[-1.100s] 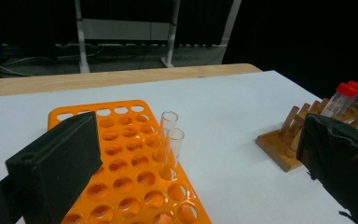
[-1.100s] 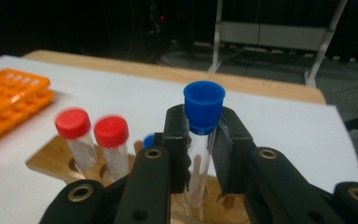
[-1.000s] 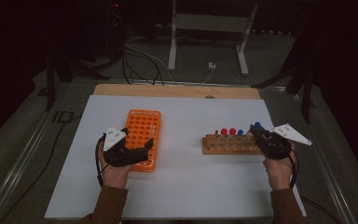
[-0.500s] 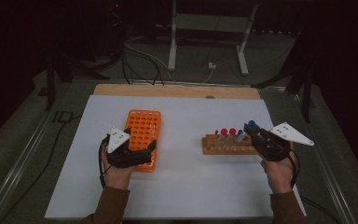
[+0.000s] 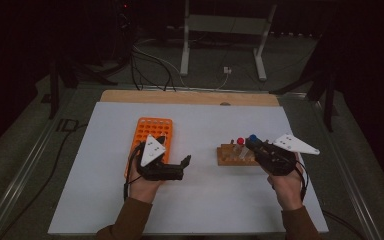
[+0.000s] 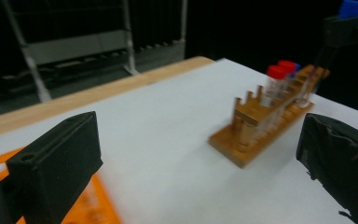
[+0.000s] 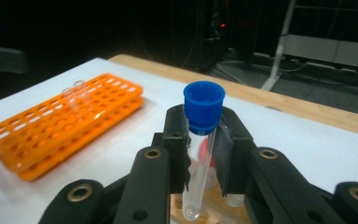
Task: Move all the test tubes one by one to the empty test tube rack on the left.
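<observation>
A wooden tube rack stands right of centre on the white table and holds red-capped tubes. My right gripper is over the rack's right end, shut on a clear tube with a blue cap. The right gripper view shows this tube upright between the jaws of the right gripper, its bottom just above the rack. My left gripper is open and empty beside the orange rack, pointing right. In its own view the left gripper faces the wooden rack.
A clear uncapped tube stands in the orange rack. The white sheet is bare in front of the racks. A wooden strip runs along the far edge, with a metal stand and cables behind it.
My left gripper has moved right, off the orange rack, and turned toward the wooden rack. The right gripper has carried the blue-capped tube leftward along the wooden rack.
</observation>
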Demonstrator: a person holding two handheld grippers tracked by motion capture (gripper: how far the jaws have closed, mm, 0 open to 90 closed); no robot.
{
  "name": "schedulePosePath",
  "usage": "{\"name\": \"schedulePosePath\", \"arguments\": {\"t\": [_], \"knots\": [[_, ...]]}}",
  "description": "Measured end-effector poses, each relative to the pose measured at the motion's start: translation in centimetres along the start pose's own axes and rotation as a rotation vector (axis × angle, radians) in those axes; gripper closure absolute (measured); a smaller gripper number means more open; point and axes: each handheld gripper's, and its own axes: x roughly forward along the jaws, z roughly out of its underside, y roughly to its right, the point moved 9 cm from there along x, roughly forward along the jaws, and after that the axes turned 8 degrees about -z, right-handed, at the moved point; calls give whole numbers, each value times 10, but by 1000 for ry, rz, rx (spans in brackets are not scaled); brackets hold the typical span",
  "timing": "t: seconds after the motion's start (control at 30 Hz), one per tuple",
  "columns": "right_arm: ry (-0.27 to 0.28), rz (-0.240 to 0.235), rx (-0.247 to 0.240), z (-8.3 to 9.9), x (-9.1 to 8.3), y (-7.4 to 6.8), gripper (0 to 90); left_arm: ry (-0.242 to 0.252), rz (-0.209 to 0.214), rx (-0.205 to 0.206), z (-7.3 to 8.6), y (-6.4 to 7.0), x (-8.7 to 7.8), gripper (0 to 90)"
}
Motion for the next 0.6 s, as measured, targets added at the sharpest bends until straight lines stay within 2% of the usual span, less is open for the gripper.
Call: {"name": "schedulePosePath", "arguments": {"t": [0.23, 0.47, 0.53, 0.6], "knots": [[-38, -50, -34, 6, 14, -21, 767, -63, 95, 15, 6, 38, 27, 30], [-67, -97, -43, 14, 27, -39, 767, -107, 172, 44, 14, 66, 45, 72], [-71, -108, -43, 15, 29, -44, 767, -114, 168, 75, 16, 73, 50, 76], [-76, -115, -43, 15, 30, -47, 767, -115, 172, 88, 16, 79, 53, 87]]}}
